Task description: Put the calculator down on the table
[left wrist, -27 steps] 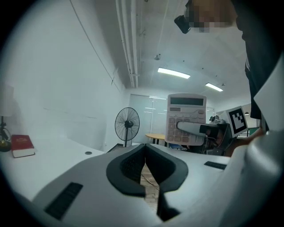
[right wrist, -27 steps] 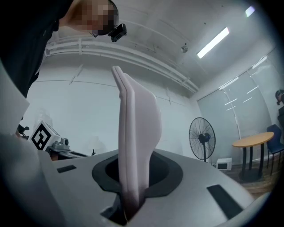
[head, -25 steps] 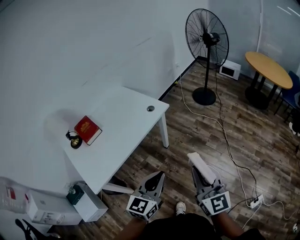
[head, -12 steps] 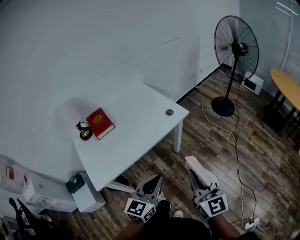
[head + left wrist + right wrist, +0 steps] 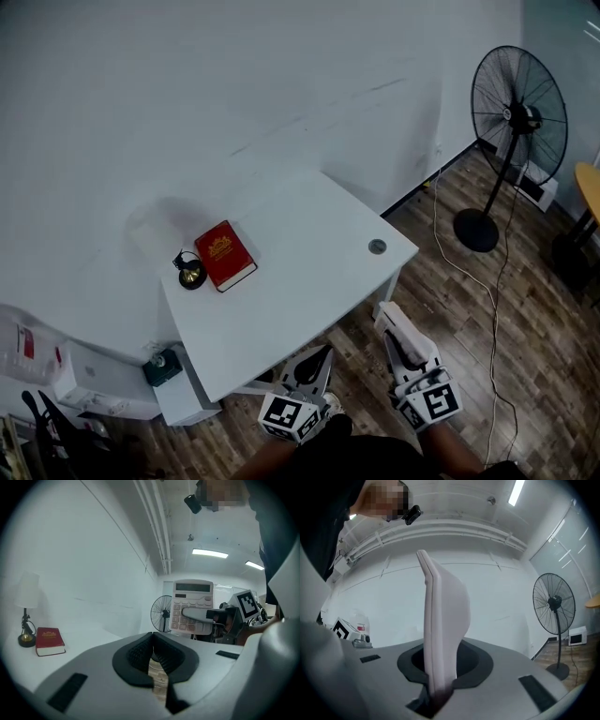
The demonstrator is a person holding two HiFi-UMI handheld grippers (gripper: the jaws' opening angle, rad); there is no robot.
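Note:
The beige calculator (image 5: 401, 328) stands on edge between the jaws of my right gripper (image 5: 410, 361), which is shut on it. It hangs over the wood floor just off the front right corner of the white table (image 5: 309, 291). In the right gripper view the calculator (image 5: 443, 620) shows edge-on and upright. In the left gripper view the calculator (image 5: 192, 606) faces the camera with its keys showing. My left gripper (image 5: 317, 358) is beside the right one, near the table's front edge, shut with nothing in it.
On the table lie a red book (image 5: 225, 255) and a small lamp (image 5: 191, 272) at the far left, and there is a cable hole (image 5: 377, 247) near the right corner. A standing fan (image 5: 517, 122) and a floor cable (image 5: 492, 309) are to the right. Boxes (image 5: 94, 384) sit at lower left.
Both grippers have moved toward the table, which now lies closer and more central in the head view. The calculator stays held upright in the right gripper.

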